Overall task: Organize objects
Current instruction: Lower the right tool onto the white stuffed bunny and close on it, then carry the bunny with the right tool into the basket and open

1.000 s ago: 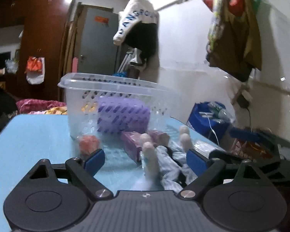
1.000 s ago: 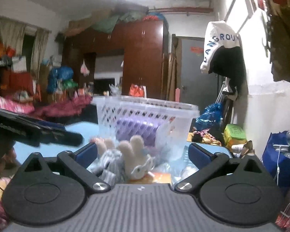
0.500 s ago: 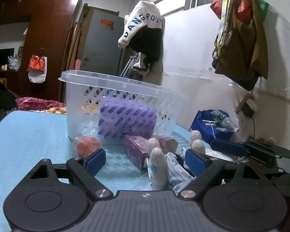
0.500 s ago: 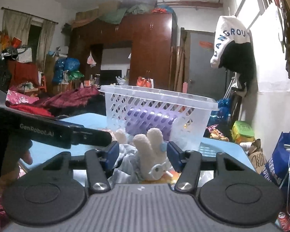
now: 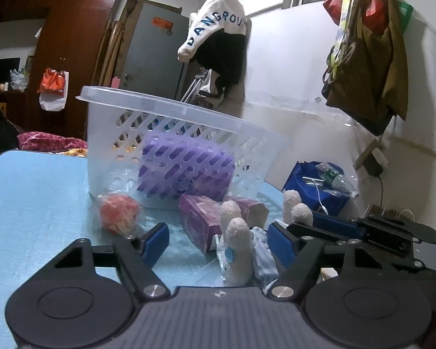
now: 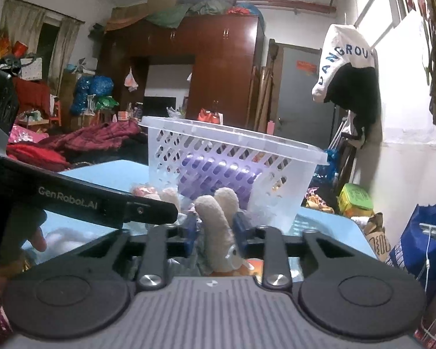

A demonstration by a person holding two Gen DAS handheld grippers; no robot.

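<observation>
Since a second ago my right gripper (image 6: 213, 228) has been closing; its pads now pinch the plush toy (image 6: 218, 221). My left gripper (image 5: 218, 242) has narrowed too, pads still clear of the toy's limb between them. Toy lies on blue table (image 5: 29, 192) before the basket (image 5: 171, 148); its body is hidden.

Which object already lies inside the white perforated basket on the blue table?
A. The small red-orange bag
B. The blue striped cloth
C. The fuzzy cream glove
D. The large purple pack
D: the purple pack shows through the holes of the basket, while the others lie outside on the table.
</observation>
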